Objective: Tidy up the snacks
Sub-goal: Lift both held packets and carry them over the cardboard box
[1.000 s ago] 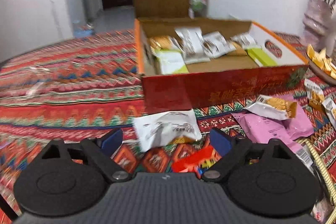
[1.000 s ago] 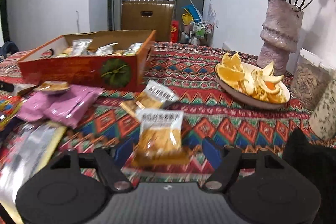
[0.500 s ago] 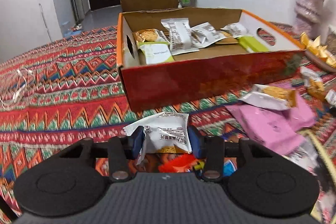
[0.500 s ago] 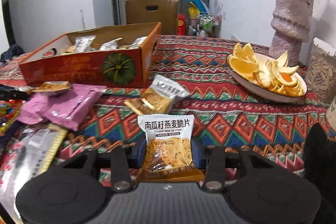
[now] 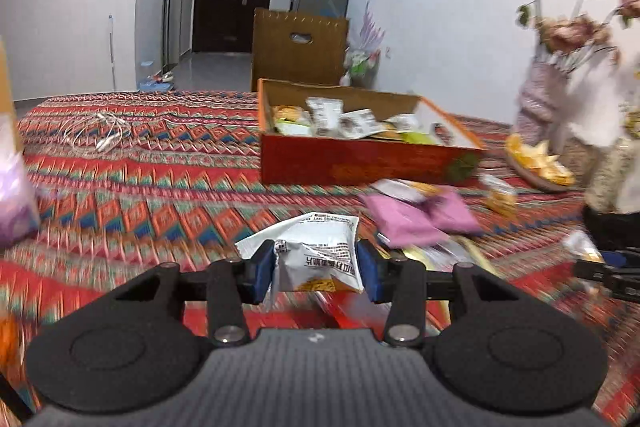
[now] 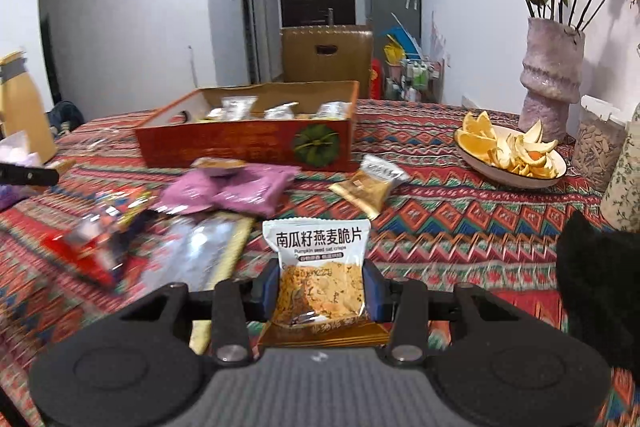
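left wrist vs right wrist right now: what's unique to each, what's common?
Left wrist only: the left gripper shut on a crumpled white packet, and a coiled white cable on the cloth.

Right wrist only: the right gripper shut on an upright oat crisp packet, and a jar beside the vase.

Both: the red box of snacks, pink bags, the plate of orange pieces, the vase.

White crumpled snack packet (image 5: 316, 251) and upright pumpkin-seed crisp packet (image 6: 320, 275), both off the cloth.
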{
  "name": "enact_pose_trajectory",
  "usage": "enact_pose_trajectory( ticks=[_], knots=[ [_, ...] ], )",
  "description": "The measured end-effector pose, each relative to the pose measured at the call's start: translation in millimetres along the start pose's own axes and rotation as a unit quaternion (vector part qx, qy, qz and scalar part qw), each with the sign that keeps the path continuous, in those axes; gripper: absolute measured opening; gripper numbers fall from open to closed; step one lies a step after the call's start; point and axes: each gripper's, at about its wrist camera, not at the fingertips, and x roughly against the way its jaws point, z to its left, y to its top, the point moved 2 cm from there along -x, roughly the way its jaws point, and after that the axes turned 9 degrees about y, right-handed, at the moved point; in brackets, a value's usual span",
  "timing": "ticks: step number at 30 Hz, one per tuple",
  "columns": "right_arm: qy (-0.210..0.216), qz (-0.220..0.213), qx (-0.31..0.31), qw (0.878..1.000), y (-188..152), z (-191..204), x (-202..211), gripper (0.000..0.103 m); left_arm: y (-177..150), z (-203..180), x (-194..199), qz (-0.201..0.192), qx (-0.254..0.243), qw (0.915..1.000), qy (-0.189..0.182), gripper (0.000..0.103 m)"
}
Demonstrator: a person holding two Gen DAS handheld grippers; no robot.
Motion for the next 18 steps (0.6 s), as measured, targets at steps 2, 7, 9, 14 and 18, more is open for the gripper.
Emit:
enact_pose_trajectory(
  ticks=[2,7,9,14,18],
  knots=[
    [0.006,-0.002,0.001,1.0,-9,13,13,0.041,-21,-7,27,-0.001,0.016,0.9997,-0.018,0.044],
    [0.022,-0.001,0.006,1.0,-36,47,40,0.041,-64,-27,71,0.016,0.04,0.997,-0.064,0.044],
    [0.031,0.003,0.008,0.999,-45,59,46,0.041,-74,-35,80,0.021,0.026,0.9969,-0.072,0.044],
    [0.047,0.011,0.018,0.999,-64,84,62,0.041,-83,-42,98,0.013,0.016,0.996,-0.087,0.044],
    [0.046,0.008,0.02,0.999,-67,90,73,0.041,-86,-44,107,0.002,0.016,0.9958,-0.09,0.044]
  ],
)
